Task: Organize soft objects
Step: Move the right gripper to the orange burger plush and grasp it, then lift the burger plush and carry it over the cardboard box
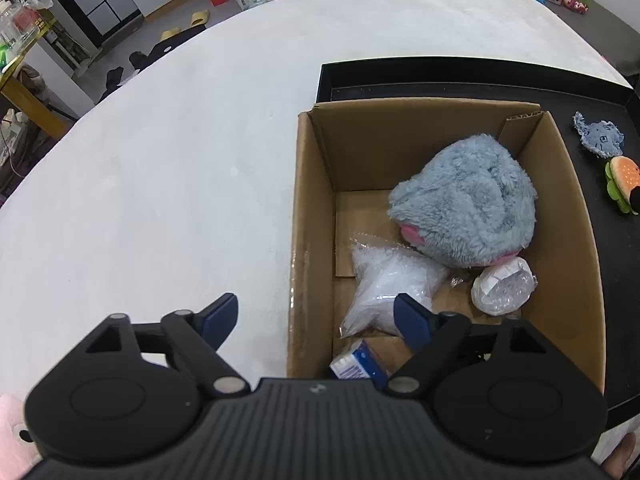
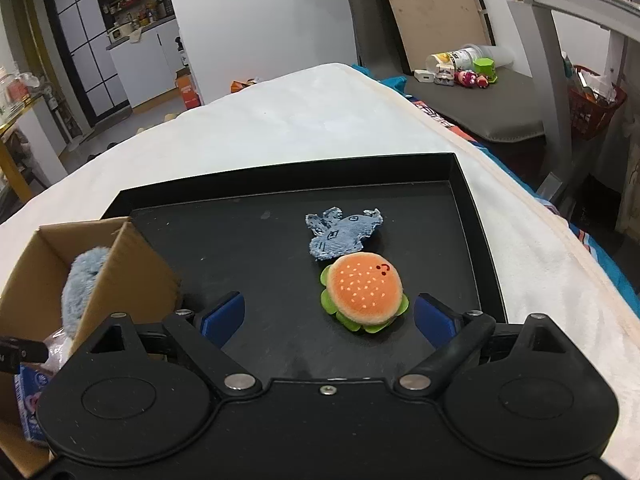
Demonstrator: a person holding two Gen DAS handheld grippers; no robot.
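A cardboard box (image 1: 316,216) stands on a black tray (image 1: 404,76) on the white bed cover. Inside lie a fluffy grey-blue plush (image 1: 468,204), a clear plastic bag (image 1: 384,284), a round wrapped bundle (image 1: 504,288) and a blue-white packet (image 1: 356,364). My left gripper (image 1: 318,316) is open over the box's left wall, with nothing between its pads. On the tray (image 2: 280,248) lie a burger plush (image 2: 364,292) and a denim plush (image 2: 344,236) behind it. My right gripper (image 2: 330,316) is open just in front of the burger, which it does not touch.
The cardboard box (image 2: 132,264) stands left of the right gripper. Small toys and cups (image 2: 464,68) sit on a grey bench beyond the bed. A red basket (image 2: 592,100) is at the far right. Slippers (image 1: 200,20) lie on the floor past the bed.
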